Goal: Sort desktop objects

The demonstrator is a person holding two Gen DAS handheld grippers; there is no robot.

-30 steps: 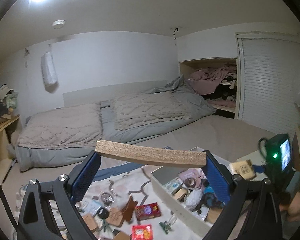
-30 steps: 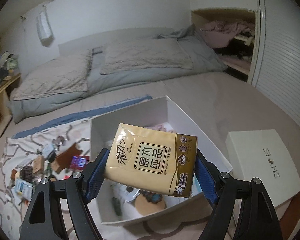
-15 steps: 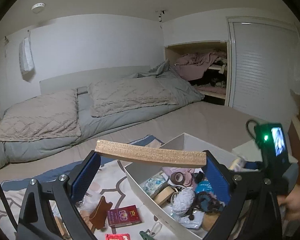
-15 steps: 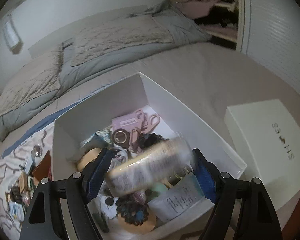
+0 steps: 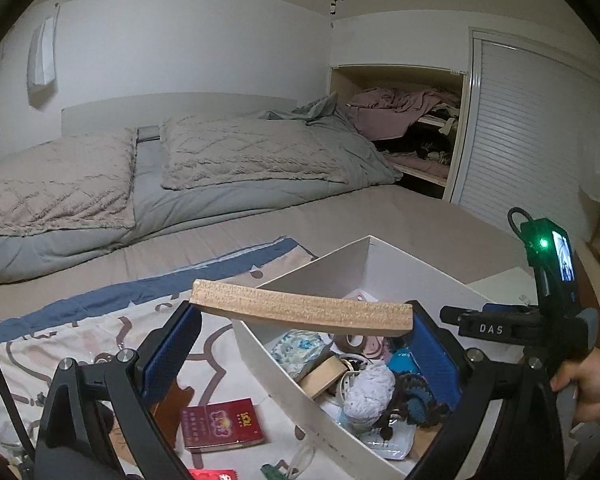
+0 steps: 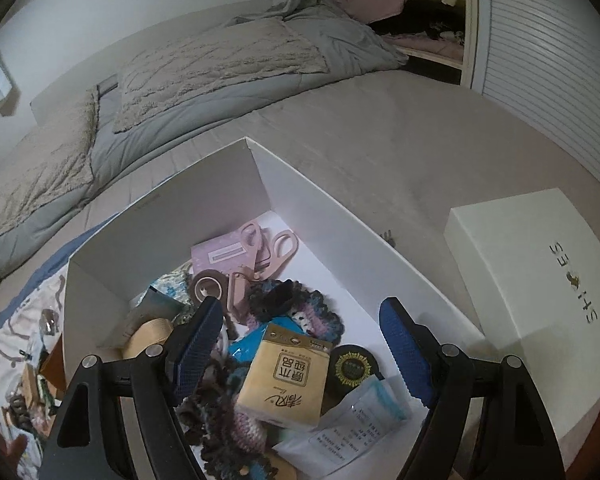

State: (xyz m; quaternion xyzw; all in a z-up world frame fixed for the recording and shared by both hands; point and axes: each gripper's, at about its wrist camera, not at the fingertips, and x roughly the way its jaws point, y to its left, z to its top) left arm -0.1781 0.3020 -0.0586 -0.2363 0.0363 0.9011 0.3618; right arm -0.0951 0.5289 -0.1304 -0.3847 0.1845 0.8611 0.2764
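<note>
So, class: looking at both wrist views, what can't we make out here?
- Left wrist view: white box contents partly hidden by the wooden strip in the left hand-held gripper.
- Right wrist view: the paper slip has print too small to read.
- Both views: mat items cut off by the edges.

Overall level: dim, cool indoor light in both views.
Distortion: strong fisheye bowing; black vignette at the corners.
Sharpness: centre sharp, no motion blur; edges slightly soft.
Glare: green indicator lamp [image 5: 544, 243] and lit screen [image 5: 565, 258] bloom.
Shadows: soft, inside the white box [image 6: 204, 196].
</note>
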